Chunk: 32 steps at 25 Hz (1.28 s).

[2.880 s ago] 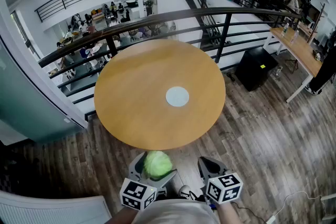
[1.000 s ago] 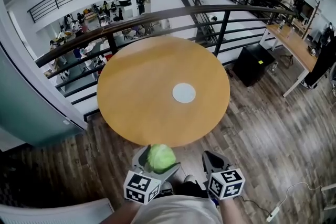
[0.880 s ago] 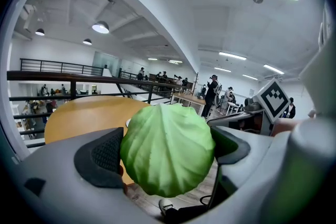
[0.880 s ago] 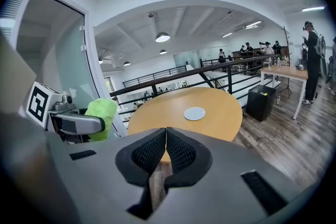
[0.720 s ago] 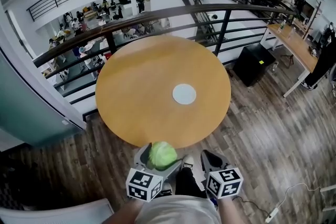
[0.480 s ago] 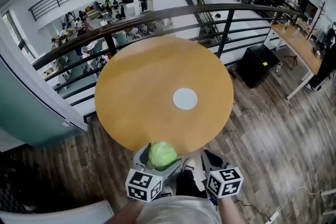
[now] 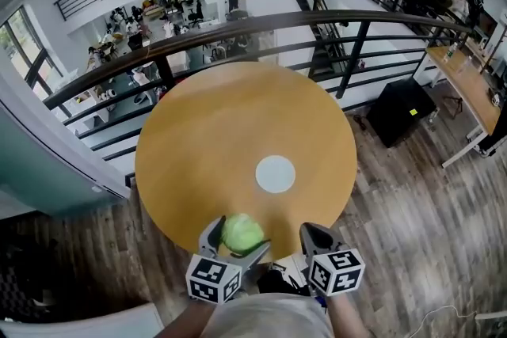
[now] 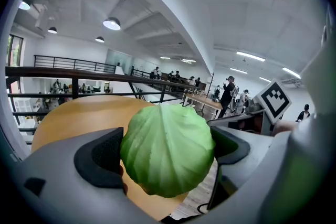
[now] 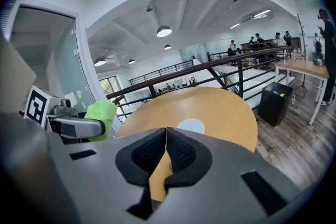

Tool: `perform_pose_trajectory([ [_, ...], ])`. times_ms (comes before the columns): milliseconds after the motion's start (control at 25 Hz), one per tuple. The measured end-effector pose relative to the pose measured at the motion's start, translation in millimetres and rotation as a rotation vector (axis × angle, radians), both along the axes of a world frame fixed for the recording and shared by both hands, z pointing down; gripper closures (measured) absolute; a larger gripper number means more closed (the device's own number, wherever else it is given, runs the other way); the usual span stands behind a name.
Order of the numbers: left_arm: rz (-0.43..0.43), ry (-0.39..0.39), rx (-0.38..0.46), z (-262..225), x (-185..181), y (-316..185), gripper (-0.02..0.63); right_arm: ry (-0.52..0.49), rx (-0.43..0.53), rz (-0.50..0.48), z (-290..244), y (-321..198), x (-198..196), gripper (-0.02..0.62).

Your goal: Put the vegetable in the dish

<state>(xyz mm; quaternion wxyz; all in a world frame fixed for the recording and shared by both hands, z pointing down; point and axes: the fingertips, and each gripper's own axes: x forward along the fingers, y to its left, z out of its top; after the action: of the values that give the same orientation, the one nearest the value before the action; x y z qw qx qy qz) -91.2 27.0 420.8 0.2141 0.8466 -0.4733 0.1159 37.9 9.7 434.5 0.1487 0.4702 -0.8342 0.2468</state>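
Observation:
A pale green cabbage (image 7: 242, 233) is clamped in my left gripper (image 7: 235, 237), which hovers at the near edge of the round wooden table (image 7: 198, 138). In the left gripper view the cabbage (image 8: 168, 156) fills the gap between both pads. The dish (image 7: 275, 174), a flat white disc, lies on the table a short way ahead and to the right; the right gripper view shows the dish (image 9: 191, 125) past the jaws. My right gripper (image 7: 310, 237) is shut and empty, beside the left one.
A black railing (image 7: 238, 32) runs behind the table, with a lower floor full of people beyond it. A black box (image 7: 404, 111) and a wooden desk (image 7: 467, 83) stand to the right on the plank floor.
Both grippers and the cabbage have come forward from the floor side to the table's near edge. The table and dish now sit closer in the head view.

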Motion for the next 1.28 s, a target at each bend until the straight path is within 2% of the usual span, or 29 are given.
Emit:
perform_pose_trajectory([
  [280,-0.035,-0.008,-0.011,1.7,17.5,-40.3,0.103,-0.002,-0.012,-0.055,2.0,-48.1,15.1,0.571],
  [520,-0.058,-0.005,-0.027,4.0,16.4,-61.7,0.103,-0.002,-0.029,-0.087,4.4,-69.1,5.4,0.571],
  [840,0.006,-0.043,-0.036,4.9,10.7,-90.6,0.103,-0.002,-0.055,-0.034,11.0,-88.2,1.4,0.571],
  [1280,0.063,-0.077,-0.081,31.3,20.1,-130.2,0.103,-0.009,-0.091,0.043,29.8,-116.9,18.5,0.571],
])
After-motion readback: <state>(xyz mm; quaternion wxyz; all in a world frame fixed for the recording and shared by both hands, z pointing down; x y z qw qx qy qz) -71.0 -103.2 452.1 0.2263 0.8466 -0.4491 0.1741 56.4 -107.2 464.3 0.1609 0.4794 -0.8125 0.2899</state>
